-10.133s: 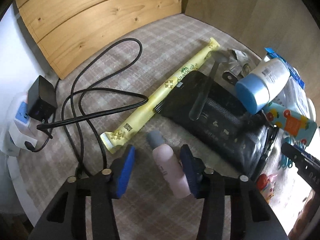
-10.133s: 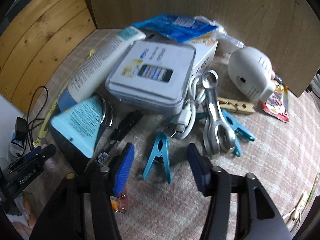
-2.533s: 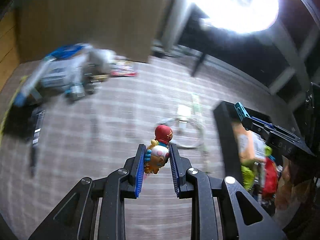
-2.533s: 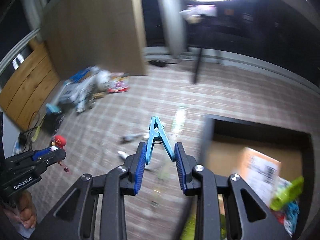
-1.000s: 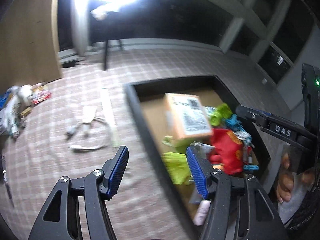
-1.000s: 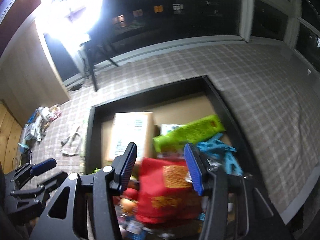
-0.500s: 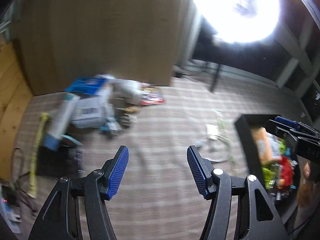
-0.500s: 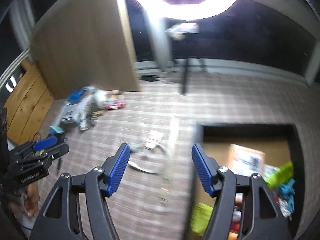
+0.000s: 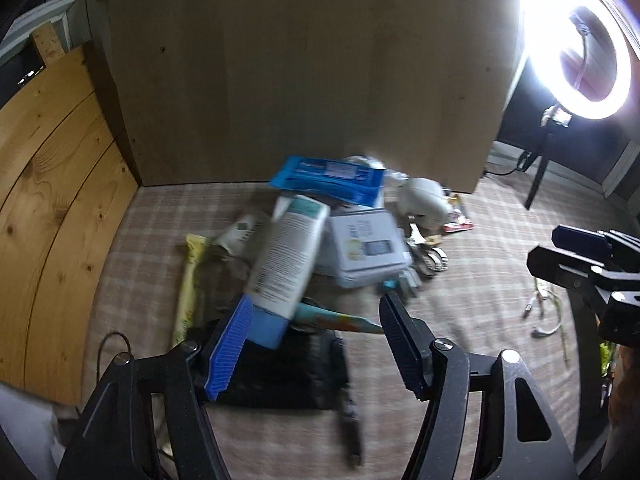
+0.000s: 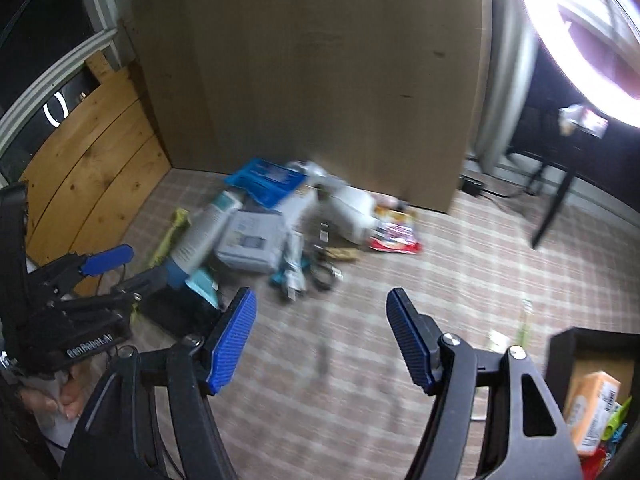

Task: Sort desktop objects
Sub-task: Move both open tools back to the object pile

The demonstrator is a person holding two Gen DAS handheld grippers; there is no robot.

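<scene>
Since a second ago both grippers swung from the black bin (image 10: 560, 344) back toward the pile (image 9: 320, 240). Left gripper (image 9: 314, 344) and right gripper (image 10: 320, 334) empty, fingers opening. Some items binned; most of the pile remains on the surface (image 10: 460, 272).

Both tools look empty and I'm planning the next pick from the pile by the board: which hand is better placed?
Left, probably. The left tool, jaws opening and empty, already frames the white tube at the pile's near edge. The right tool, also opening and empty, points at bare tablecloth, with the pile farther off.
</scene>
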